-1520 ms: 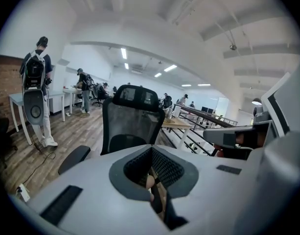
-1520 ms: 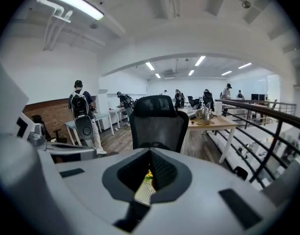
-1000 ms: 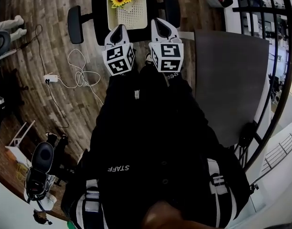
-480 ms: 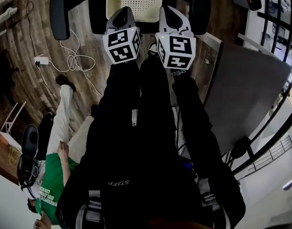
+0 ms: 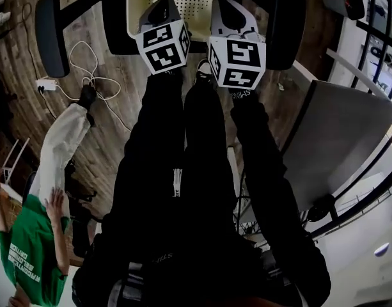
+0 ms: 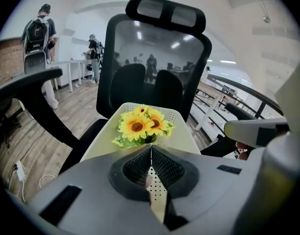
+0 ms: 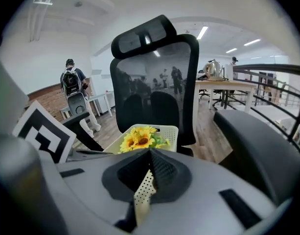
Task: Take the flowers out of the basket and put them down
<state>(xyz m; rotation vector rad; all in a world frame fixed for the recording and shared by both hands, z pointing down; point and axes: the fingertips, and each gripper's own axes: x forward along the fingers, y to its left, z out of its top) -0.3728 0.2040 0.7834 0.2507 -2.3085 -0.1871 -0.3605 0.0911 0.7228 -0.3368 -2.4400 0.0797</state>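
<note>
The left gripper (image 6: 150, 153) and the right gripper (image 7: 150, 155) have jaws together, holding nothing; the flowers (image 6: 140, 126) stand in the basket (image 6: 183, 133) on the chair (image 6: 154, 48) seat, at 12 o'clock; this seems the approach; next, jaws must part around the stems.

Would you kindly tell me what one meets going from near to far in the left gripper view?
left gripper, shut and empty → flowers at the far end of the basket → chair backrest → person with a backpack
</note>
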